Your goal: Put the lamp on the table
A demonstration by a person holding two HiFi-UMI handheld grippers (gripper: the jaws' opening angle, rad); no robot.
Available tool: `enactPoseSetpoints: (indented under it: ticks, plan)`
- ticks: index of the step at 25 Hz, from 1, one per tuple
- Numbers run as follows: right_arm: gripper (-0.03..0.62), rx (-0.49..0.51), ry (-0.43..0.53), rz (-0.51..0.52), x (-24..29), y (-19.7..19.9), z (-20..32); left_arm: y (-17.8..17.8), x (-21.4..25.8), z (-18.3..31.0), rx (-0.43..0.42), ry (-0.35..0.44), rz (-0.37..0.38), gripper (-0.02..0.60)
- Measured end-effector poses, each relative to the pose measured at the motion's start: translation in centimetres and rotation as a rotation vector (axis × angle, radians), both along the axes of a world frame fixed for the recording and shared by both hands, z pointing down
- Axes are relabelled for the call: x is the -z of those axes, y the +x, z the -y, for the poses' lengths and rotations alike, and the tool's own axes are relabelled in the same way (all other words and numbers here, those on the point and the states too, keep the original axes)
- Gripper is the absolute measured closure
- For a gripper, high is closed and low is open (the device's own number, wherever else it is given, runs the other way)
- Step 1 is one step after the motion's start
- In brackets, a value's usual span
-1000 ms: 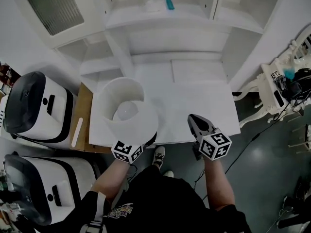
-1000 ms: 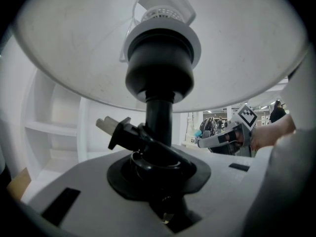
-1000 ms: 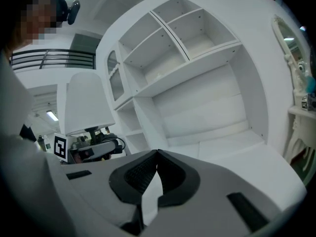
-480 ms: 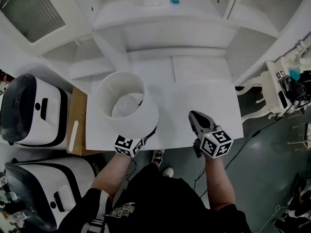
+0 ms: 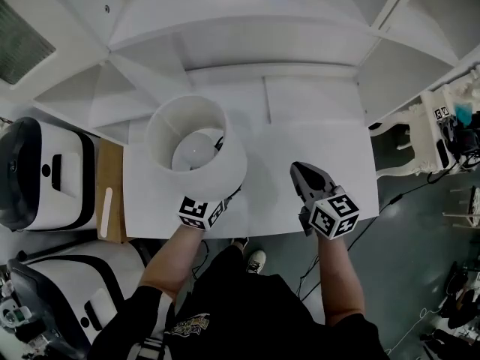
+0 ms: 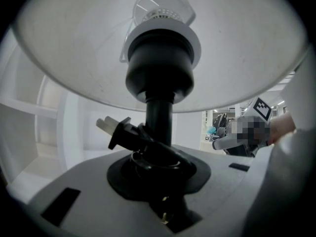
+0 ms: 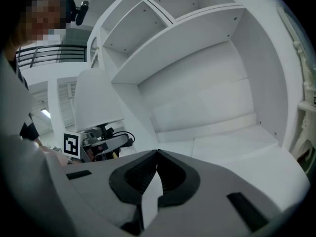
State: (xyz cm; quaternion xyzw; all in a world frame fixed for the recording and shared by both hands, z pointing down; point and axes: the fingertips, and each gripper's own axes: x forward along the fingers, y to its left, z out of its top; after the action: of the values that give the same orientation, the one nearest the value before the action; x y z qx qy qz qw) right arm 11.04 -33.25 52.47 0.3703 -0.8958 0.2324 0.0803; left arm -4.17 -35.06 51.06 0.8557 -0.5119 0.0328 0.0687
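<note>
White fabric drum-shade lamp (image 5: 225, 167) with a black stem (image 6: 159, 115) is over the left half of the white tabletop (image 5: 315, 148), shade opening facing up at the head camera. The shade hides the foot, so I can't say if it's touching down yet. The left gripper (image 6: 158, 162) is clamped on the lamp low on that stem, right where the black cord is bunched up, and a black two-prong plug (image 6: 116, 130) sticks out to the side. The right gripper (image 5: 304, 175) hangs just above the near right part of the tabletop, well apart from the lamp. Its jaws are pressed together and it isn't carrying any part of the lamp, though there's a thin white strip in the gap that I can't identify. Behind it all is the white shelving unit (image 5: 262, 43). Looks to me like the set-down step: lower it straight, keep it upright, keep the cord out from under the foot, and only let go once it sits flat.
</note>
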Motion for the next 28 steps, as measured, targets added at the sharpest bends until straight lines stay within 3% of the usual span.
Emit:
enactPoseSetpoints:
  ticks: [8,28]
  plan:
    - [0.569,0.078,0.028,-0.044,-1.2,-0.3,3.3,0.0,-2.2,4.9,0.015,-0.009,0.000,0.488]
    - [0.569,0.016,-0.082,-0.029,-6.0,-0.4,6.5,-0.6,-5.4,13.2,0.026,-0.002,-0.009,0.488]
